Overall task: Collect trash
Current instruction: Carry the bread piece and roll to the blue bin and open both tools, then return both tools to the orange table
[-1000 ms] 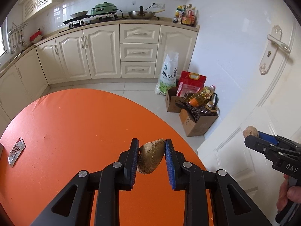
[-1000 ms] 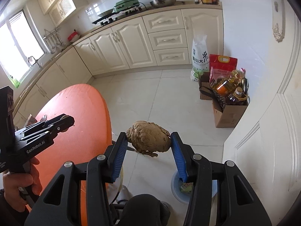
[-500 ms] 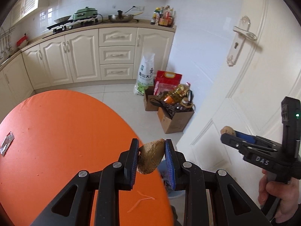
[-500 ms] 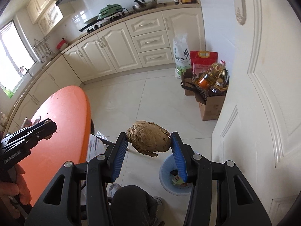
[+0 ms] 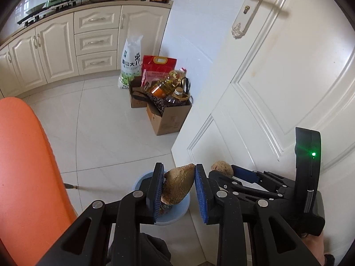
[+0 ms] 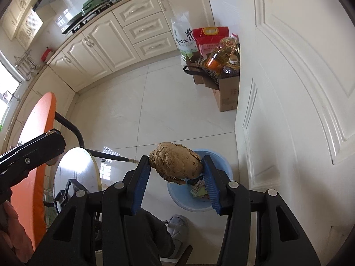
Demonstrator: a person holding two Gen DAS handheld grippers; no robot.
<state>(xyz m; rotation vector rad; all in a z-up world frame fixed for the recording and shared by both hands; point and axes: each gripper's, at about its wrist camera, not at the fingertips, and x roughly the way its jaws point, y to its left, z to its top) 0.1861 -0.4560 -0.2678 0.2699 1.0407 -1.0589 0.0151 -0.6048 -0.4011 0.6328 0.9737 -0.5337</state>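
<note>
Tongs over blue bin (image 6: 224,161), between orange counter (image 5: 24,166) edge and white door (image 5: 277,88).
Left tongs (image 5: 179,178) pinch a tapered brown root (image 5: 177,185); right tongs (image 6: 176,166) pinch a lumpy earthy tuber (image 6: 175,163).

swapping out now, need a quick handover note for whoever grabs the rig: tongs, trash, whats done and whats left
Left tongs: shut on a brown husky lump, held over the blue bin.
Right tongs: shut on a bigger dirt-caked root, jaws just eased slightly, also above the blue bin.
Bin sits on the floor by the white door, already holding some wrappers.
Done: both pieces carried off the orange table.
Left: release both into the bin, then check the table for more.
</note>
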